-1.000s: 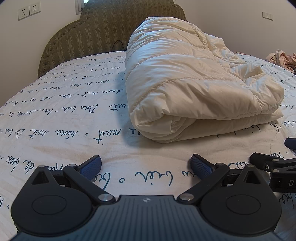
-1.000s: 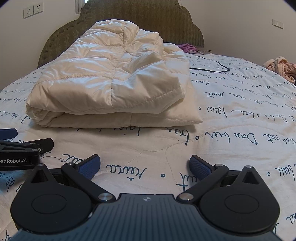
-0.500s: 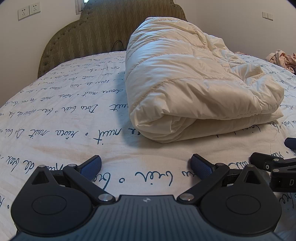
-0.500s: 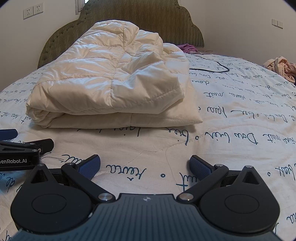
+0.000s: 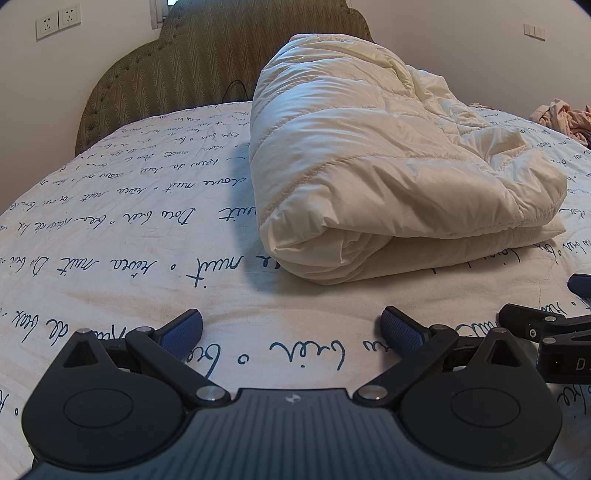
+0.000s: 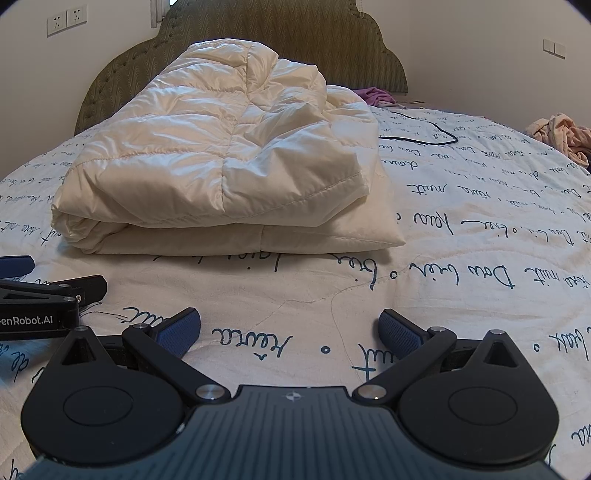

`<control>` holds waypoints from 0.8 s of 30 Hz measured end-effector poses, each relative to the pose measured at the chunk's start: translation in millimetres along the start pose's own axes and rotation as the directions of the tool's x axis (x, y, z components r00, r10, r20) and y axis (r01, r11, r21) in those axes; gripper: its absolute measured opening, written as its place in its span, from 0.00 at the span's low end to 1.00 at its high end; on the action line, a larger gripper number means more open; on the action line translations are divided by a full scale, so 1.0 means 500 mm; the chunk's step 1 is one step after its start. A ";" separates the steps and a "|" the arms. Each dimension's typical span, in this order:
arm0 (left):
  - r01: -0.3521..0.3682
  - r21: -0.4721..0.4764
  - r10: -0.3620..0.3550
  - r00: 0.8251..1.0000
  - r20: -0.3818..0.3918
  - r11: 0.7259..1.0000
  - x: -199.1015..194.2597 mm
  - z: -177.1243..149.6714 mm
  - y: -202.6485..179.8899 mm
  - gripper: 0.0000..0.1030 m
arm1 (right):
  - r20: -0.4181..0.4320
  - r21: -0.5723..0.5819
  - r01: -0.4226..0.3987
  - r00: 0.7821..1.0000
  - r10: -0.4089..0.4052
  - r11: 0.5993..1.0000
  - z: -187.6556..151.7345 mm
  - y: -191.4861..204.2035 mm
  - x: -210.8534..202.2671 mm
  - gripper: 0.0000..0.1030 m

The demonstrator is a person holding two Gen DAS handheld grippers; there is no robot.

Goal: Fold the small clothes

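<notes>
Both jaw pairs stand wide apart, nothing between them. Left gripper (image 5: 291, 326) sits low over the bedspread (image 5: 110, 229), blue pads (image 5: 183, 328) splayed to either side, only printed cloth in the gap. Right gripper (image 6: 290, 325) same pose, blue pads (image 6: 400, 330) splayed, bare bedspread (image 6: 480, 229) between. Grippers lie side by side: the right one shows at the right edge of the left wrist view (image 5: 554, 332), the left one at the left edge of the right wrist view (image 6: 44, 302) (white lettering on its side, partly cut off).

Cream puffer jacket (image 5: 369, 166) lies folded on the bedspread ahead of both grippers, apart from them, touched by neither. From the left wrist its rolled fold edge faces the camera; from the right wrist (image 6: 229, 162) it reads as a flat stack, upper layer over a wider lower layer, with the lower corner sticking out at right.

Bedspread is white with dark blue script. Green padded headboard (image 6: 277, 33) behind the jacket. Black cable (image 6: 421, 136) on the bed right of the jacket, purple cloth (image 6: 373, 96) near the headboard, pinkish clothes pile (image 6: 557, 136) at far right edge. Wall sockets (image 5: 58, 22) upper left.
</notes>
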State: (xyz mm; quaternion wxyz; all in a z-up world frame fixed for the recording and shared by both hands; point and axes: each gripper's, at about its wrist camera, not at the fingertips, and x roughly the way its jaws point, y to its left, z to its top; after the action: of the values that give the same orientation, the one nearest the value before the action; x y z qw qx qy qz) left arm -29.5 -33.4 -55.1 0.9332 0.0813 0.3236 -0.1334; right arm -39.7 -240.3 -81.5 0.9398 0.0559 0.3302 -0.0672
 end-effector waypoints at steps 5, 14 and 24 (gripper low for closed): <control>0.000 0.000 0.000 1.000 0.000 1.000 0.000 0.000 0.000 1.00 | 0.000 0.001 -0.002 1.000 0.002 1.000 0.000 -0.002 0.000 1.00; 0.000 0.000 0.000 1.000 0.000 1.000 0.000 0.000 0.000 1.00 | 0.002 0.005 -0.007 1.000 0.007 1.000 0.000 -0.001 -0.001 1.00; 0.000 0.000 0.000 1.000 0.000 1.000 0.000 0.000 0.000 1.00 | -0.002 -0.004 -0.001 1.000 0.001 1.000 0.000 0.001 0.000 1.00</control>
State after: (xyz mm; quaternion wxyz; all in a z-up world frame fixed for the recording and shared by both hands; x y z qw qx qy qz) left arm -29.4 -33.5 -55.1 0.9332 0.0812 0.3237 -0.1333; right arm -39.4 -239.9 -81.5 0.9397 0.0543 0.3311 -0.0658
